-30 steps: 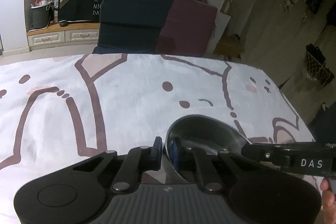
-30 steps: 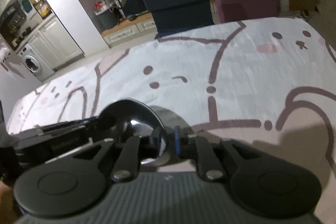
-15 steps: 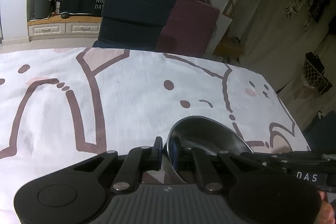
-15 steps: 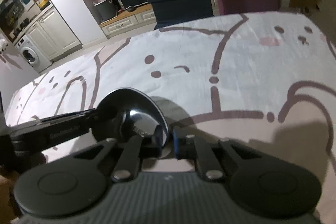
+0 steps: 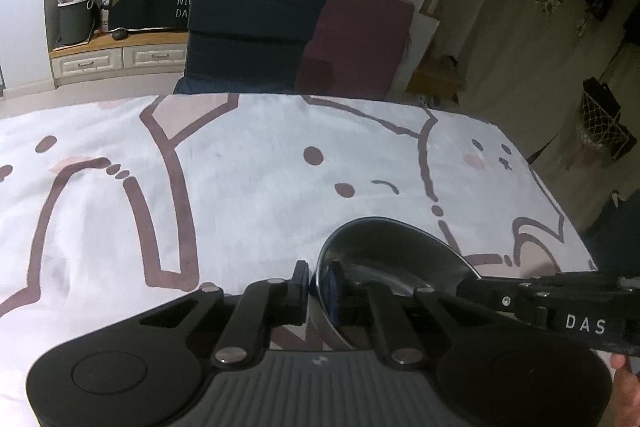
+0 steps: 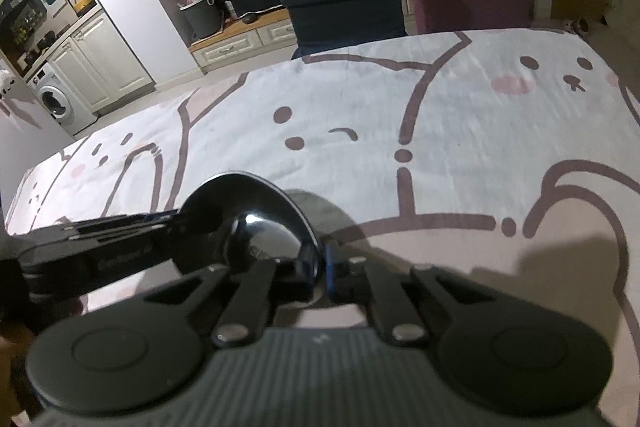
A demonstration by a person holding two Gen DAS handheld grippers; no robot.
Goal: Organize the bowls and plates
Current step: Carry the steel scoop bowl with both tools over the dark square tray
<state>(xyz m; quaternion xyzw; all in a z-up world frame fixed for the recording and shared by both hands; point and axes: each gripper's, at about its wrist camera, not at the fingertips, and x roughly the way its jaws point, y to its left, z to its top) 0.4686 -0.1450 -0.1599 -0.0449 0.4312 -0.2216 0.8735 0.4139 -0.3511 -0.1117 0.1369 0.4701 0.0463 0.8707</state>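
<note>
A shiny metal bowl (image 5: 392,255) sits low over the patterned tablecloth (image 5: 240,187), near its right end. My left gripper (image 5: 317,281) has the bowl's left rim between its fingertips, and its jaws are closing on that rim. In the right wrist view the same bowl (image 6: 260,231) shows a bright glint. My right gripper (image 6: 319,267) pinches the rim on the opposite side, jaws closing, pads against the metal. Each gripper shows in the other's view as a black bar reaching the bowl's edge. Whether the bowl touches the cloth is hidden.
A dark blue chair (image 5: 256,23) and a maroon chair (image 5: 360,39) stand behind the table's far edge. The table's right edge (image 5: 560,211) runs close to the bowl. A washing machine (image 6: 56,103) and white cabinets lie far left.
The right gripper's jaws have narrowed from a visible gap onto the bowl's rim. The left gripper has kept its pinch on the rim. The bowl has hardly moved.
</note>
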